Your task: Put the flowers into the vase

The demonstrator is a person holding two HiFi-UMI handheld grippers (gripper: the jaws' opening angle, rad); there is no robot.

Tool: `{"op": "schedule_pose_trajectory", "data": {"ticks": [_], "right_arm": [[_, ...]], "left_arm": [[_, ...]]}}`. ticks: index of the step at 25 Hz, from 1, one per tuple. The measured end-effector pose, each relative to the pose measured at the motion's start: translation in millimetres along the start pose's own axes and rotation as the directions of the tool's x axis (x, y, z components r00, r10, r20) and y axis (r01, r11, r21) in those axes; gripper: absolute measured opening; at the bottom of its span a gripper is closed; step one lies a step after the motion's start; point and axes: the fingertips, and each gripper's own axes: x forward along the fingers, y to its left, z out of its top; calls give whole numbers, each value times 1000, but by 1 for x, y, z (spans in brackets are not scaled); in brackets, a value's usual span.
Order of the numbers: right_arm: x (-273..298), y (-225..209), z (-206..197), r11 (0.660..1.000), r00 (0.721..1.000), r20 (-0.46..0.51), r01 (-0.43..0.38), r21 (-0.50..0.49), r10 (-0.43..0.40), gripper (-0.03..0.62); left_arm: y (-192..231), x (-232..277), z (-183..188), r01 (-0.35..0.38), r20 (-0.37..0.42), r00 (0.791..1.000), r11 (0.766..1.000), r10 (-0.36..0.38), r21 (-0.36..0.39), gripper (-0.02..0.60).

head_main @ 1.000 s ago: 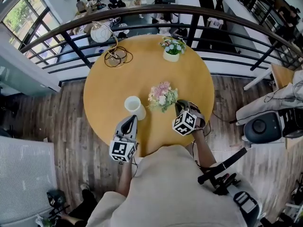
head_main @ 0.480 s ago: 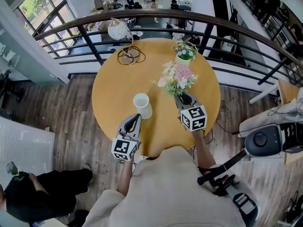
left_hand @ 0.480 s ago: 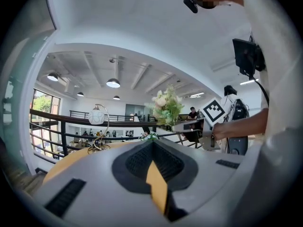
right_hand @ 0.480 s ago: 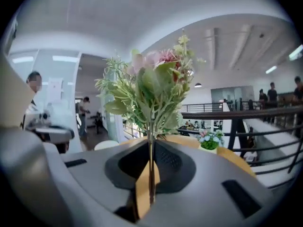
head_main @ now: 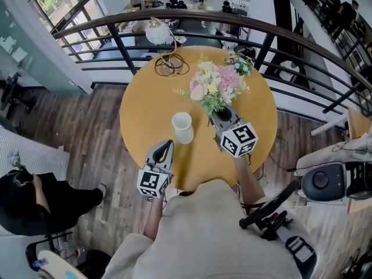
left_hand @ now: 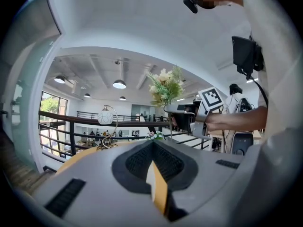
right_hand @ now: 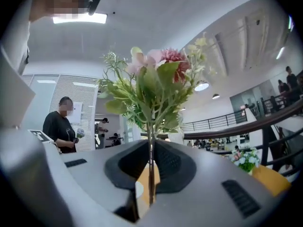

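The flowers (head_main: 214, 85) are up in the air, not yet in the vase (head_main: 182, 127). The right gripper (head_main: 224, 116) has its fingers clamped on the thin stems low down, which leaves the blooms free above. Judging by that, the low hold keeps the stem ends pointing down so they can drop into the vase mouth. The vase stands upright and empty on the counter (head_main: 139, 106), just left of the bunch. The left gripper (head_main: 167, 147) sits close on its near side, fingers together on nothing. I'd guess it waits there to steady the vase if it tips.

The right forearm reaches out from the body, and its gripper lies about level and points away. The left gripper also lies about level, aimed at the vase.
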Motion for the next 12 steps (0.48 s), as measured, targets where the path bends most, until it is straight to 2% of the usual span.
{"op": "schedule_pose_trajectory", "data": {"ticks": [3, 7, 12], "right_arm": [[20, 20, 27, 997, 996, 58, -70, -21, 72, 41], [43, 47, 64, 986, 975, 150, -161, -37, 164, 41], [57, 63, 56, 978, 965, 157, -210, -9, 208, 41]], "left_arm": [[6, -5, 2, -17, 2, 1000, 1000, 17, -1, 6], [11, -14, 2, -48, 1, 999, 999, 48, -6, 6], [17, -27, 0, -89, -10, 996, 996, 89, -16, 6]]}}
